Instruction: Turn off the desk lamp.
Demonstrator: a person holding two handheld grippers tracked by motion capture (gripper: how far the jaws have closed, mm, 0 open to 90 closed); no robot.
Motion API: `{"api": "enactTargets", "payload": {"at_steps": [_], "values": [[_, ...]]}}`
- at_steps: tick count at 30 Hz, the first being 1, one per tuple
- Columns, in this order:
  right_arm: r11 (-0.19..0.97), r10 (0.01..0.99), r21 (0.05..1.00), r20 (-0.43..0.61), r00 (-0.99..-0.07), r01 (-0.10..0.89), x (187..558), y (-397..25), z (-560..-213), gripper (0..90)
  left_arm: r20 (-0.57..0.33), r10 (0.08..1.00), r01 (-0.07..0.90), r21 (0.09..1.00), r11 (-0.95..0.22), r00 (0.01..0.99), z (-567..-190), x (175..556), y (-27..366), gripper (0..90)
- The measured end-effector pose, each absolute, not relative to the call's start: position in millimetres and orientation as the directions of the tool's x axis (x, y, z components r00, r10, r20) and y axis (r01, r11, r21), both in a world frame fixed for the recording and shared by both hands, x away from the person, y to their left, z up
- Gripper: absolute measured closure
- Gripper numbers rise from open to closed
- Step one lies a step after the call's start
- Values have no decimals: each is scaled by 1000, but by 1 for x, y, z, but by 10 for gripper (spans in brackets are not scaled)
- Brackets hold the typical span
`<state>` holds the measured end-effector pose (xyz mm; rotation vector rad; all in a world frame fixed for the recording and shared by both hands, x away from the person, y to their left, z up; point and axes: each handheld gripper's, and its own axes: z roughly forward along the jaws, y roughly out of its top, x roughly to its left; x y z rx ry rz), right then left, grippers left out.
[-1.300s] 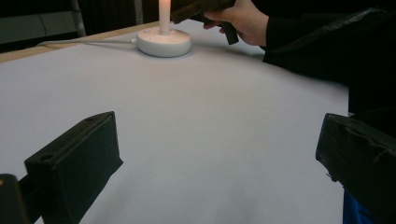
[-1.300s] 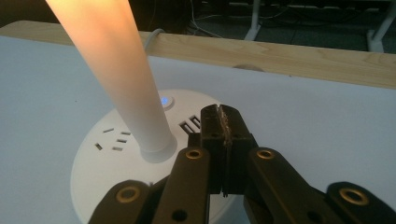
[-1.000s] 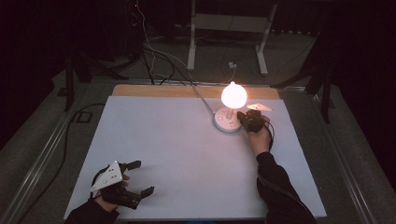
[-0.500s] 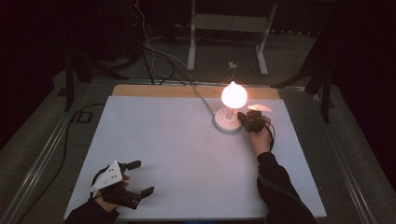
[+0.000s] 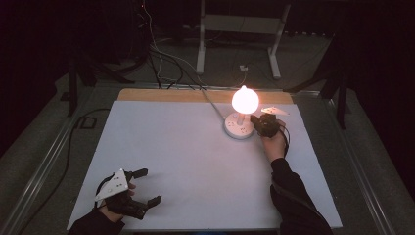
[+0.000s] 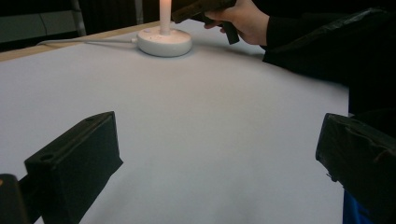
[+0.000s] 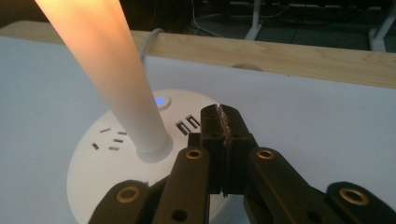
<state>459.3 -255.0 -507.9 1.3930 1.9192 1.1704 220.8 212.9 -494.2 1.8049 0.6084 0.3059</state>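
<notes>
Currently the left gripper [image 5: 142, 187] rests idle at the bench's [image 5: 195, 161] near-left corner, jaws spread apart. The lit lamp [image 5: 243, 111] stands far right; the right gripper [image 7: 223, 125], jaws pressed together, hovers over its round base. A misjudged push risks toppling it or snagging the cord [image 5: 214, 104].

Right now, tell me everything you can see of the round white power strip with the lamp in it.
The power strip is a low, round, white puck that looks like plastic, lying flat on the white table toward its far right. Its top carries socket slots, two USB ports and a small button lit blue. A glowing lamp is plugged in at the middle, its pale stem rising to a bright bulb. A white cord leaves its side toward the table's far edge. The right gripper, jaws shut, hovers above its near edge; contact is unclear.
</notes>
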Motion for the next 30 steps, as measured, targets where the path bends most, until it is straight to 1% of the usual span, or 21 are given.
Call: {"api": "enactTargets", "payload": {"at_steps": [9, 16, 19, 22, 23, 26, 30], "values": [[128, 931, 844, 79, -355, 522, 460, -251, -516, 892, -93, 548, 251, 943, -220, 831, -494, 221, 213, 4], [142, 936, 849, 52, -348, 510, 459, -250, -518, 898, -93, 546, 251, 942, -222, 832, -495, 221, 212, 4], [169, 934, 851, 23, -357, 498, 459, -248, -518, 898, -96, 546, 252, 943, -217, 832, -495, 221, 212, 4], [177, 931, 838, 28, -364, 517, 461, -248, -513, 897, -97, 547, 252, 943, -216, 831, -494, 221, 213, 4], [177, 930, 846, 24, -368, 503, 461, -248, -511, 896, -96, 547, 250, 944, -214, 831, -494, 221, 213, 4], [123, 930, 863, 73, -362, 490, 461, -250, -502, 896, -95, 552, 253, 943, -217, 828, -495, 221, 213, 4], [130, 928, 871, 62, -368, 474, 460, -248, -491, 895, -96, 548, 251, 943, -217, 831, -494, 221, 213, 4]]}}
